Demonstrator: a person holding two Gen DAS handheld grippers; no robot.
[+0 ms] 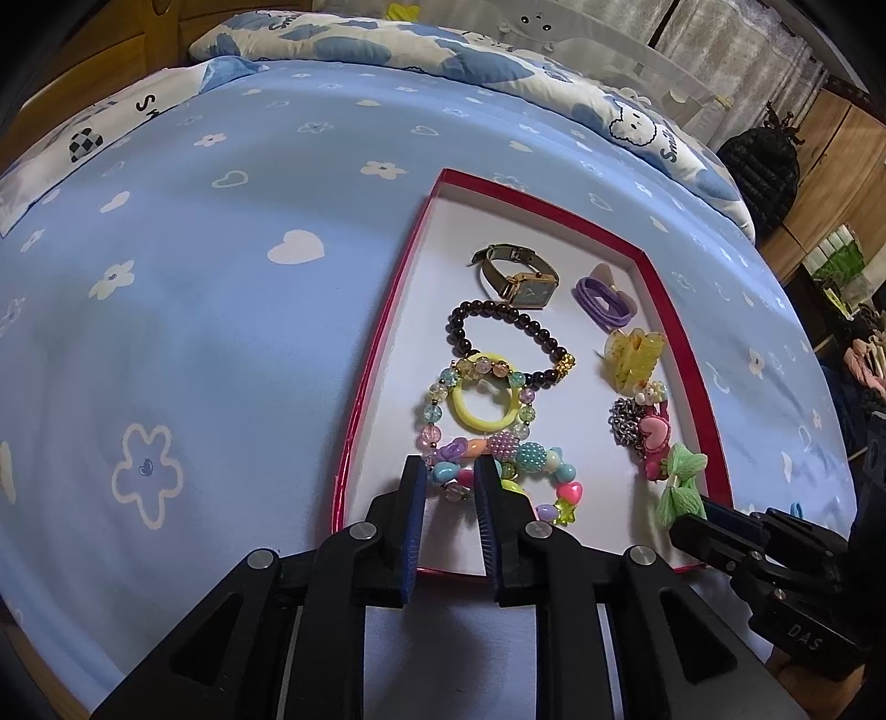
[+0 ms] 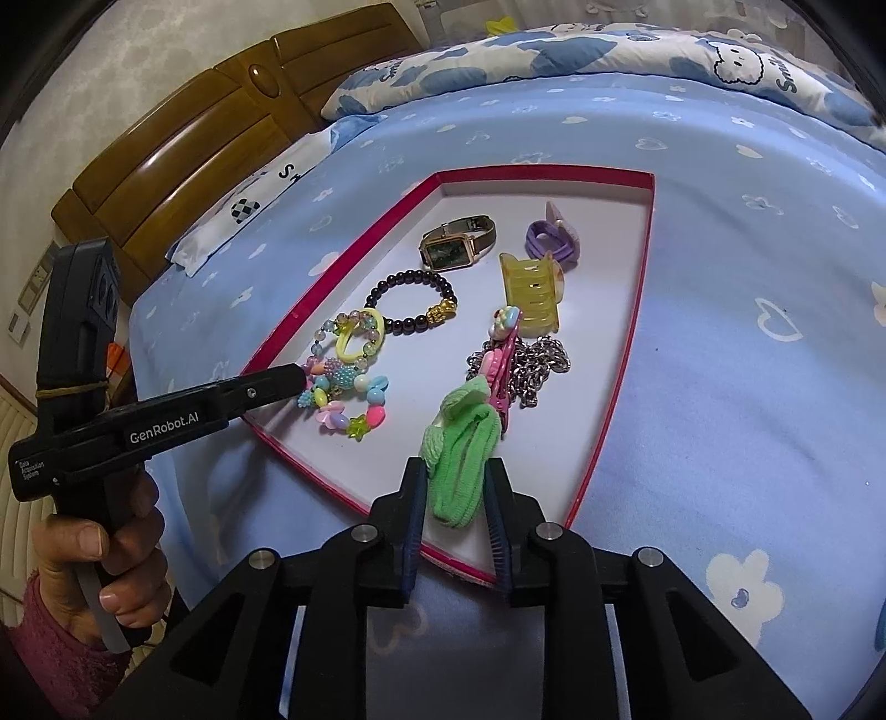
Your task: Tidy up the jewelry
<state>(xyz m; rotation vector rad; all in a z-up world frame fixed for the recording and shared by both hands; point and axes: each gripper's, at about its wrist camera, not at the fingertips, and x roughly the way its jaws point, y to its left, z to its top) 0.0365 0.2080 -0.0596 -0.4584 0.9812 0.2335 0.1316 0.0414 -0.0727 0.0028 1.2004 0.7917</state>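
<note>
Red-rimmed tray (image 1: pixel 673 288): a shallow box with a white floor is laid on the bed, and all the jewelry is kept inside it.
Bed sheet (image 1: pixel 221 277): light blue cloth printed with white hearts and flowers is spread under the tray; a cloud-patterned quilt (image 1: pixel 343 39) is bunched at the far edge.
Left gripper (image 1: pixel 449 471): its jaws are parted a little at the tray's near left end, with the colourful bead bracelet (image 1: pixel 498 459) lying between the tips; whether the pads still press on it cannot be told. A hand (image 2: pixel 105 559) in a pink sleeve is seen on its handle.
Right gripper (image 2: pixel 457 476): its jaws are slightly apart, with the green hair tie (image 2: pixel 462 465) resting loosely between them at the tray's near right end.
Far row: a square-faced wristwatch (image 1: pixel 520 282) and a purple hair tie (image 1: pixel 601 299) are placed side by side.
Middle: a dark bead bracelet (image 1: pixel 509 343) overlaps a yellow ring (image 1: pixel 482 404); a yellow claw clip (image 1: pixel 634 354) sits to the right.
Right side: a silver chain (image 2: pixel 531 365) is heaped beside a pink hair clip (image 2: pixel 501 376).
</note>
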